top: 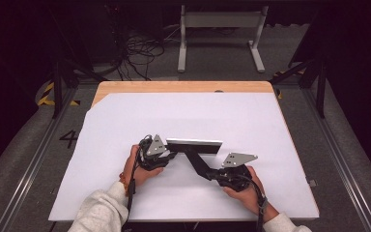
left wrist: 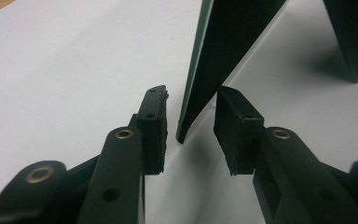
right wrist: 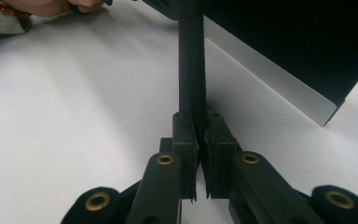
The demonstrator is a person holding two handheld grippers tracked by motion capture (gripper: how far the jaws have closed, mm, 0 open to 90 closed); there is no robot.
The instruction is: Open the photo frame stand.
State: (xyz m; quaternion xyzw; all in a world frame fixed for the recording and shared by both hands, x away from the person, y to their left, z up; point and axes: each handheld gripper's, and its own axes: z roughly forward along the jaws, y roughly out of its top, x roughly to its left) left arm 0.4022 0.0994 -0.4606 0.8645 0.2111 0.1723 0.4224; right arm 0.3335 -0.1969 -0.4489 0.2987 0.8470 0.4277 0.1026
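I see 2 hands low on the white paper-covered wooden table (top: 125, 125), each holding 1 gripper. My left hand (top: 142, 170) lies with the forearm angled in from the lower left, pointing the left gripper (left wrist: 189, 126) toward the near end of the thin upright dark panel with a green edge and pale metal rim (top: 194, 146). Its jaws are spread, 1 on either side of that panel edge, and neither pad touches it. My right hand (top: 244, 192) reaches in from the lower right, aiming the right gripper (right wrist: 199, 140) up and left. Those jaws are clamped on the flat black stand arm (top: 197, 162), which runs diagonally to the panel. I count 1 panel, 1 stand arm, standing at mid-table between both grippers.
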